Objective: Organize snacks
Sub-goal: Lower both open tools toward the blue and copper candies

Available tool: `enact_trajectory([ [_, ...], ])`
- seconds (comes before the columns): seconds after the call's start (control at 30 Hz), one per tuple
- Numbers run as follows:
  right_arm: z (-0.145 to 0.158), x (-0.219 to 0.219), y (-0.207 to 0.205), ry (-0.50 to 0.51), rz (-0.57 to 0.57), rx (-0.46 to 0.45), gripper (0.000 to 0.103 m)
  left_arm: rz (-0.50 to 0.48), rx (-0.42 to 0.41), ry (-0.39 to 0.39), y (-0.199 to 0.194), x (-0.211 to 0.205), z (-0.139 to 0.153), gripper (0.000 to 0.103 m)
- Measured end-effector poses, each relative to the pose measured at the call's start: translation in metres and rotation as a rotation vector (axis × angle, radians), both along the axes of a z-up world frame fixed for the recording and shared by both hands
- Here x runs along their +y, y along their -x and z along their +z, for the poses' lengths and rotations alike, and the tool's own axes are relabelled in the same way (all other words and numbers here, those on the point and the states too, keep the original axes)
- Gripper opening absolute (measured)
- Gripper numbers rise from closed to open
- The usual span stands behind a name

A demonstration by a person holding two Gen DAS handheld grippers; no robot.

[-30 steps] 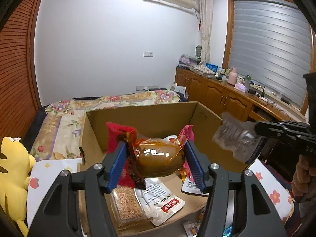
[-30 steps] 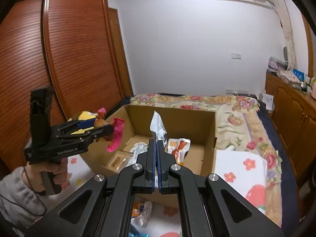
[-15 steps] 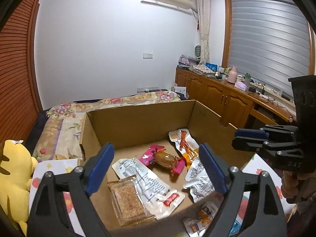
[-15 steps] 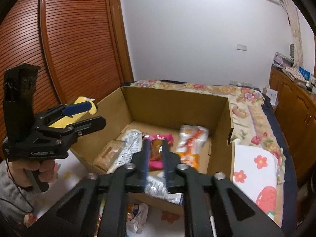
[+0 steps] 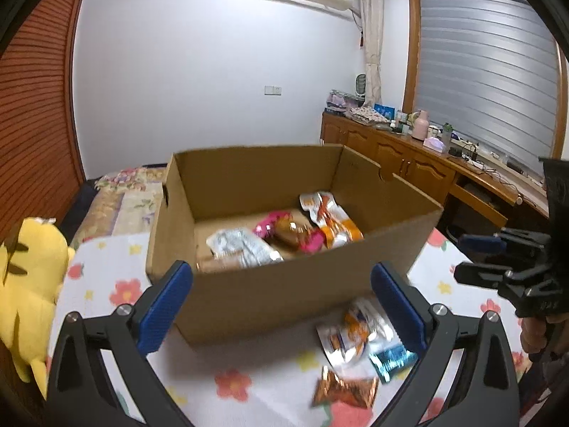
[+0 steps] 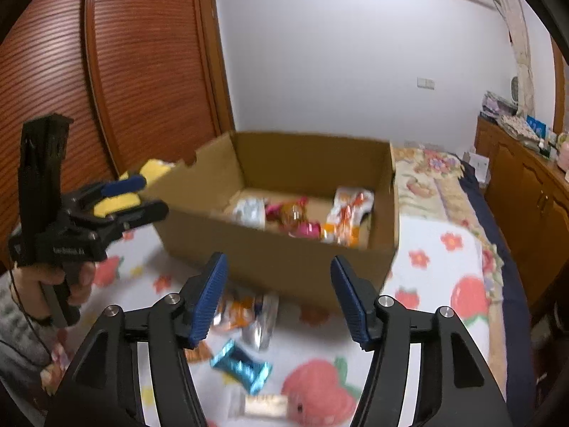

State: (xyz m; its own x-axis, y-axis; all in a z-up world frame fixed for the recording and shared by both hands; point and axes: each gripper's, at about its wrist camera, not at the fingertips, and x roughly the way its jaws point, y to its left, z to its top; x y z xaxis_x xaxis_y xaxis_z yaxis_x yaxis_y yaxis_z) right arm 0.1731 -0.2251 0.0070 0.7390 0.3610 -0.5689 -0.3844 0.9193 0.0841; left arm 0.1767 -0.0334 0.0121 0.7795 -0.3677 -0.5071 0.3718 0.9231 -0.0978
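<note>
An open cardboard box stands on the flowered cloth and holds several snack packets: a pink-wrapped one, an orange and white one and a white one. Loose packets lie in front of the box: an orange and white one, a blue foil one, a copper foil one and a pale bar. My left gripper is open and empty before the box. My right gripper is open and empty above the loose packets.
A yellow plush toy lies left of the box. A bed with a floral quilt is behind it. Wooden cabinets line the right wall, and a slatted wardrobe the left.
Both grippers opened and dropped their packets into the box: the left its pink-wrapped one, the right its silvery one. Both then drew back and down to the loose packets in front of the box.
</note>
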Motion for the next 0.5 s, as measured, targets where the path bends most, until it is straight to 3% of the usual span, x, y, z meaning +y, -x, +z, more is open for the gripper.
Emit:
enact_trajectory([
  [0.2,-0.035,-0.006,0.021,-0.013,-0.019,0.079,0.062,-0.004,0.071,-0.008,0.021,-0.002,-0.027,0.101],
  [0.5,-0.069,0.004,0.034,0.039,-0.005,0.115,0.062,-0.001,0.132,-0.02,0.047,-0.017,-0.049,0.1],
])
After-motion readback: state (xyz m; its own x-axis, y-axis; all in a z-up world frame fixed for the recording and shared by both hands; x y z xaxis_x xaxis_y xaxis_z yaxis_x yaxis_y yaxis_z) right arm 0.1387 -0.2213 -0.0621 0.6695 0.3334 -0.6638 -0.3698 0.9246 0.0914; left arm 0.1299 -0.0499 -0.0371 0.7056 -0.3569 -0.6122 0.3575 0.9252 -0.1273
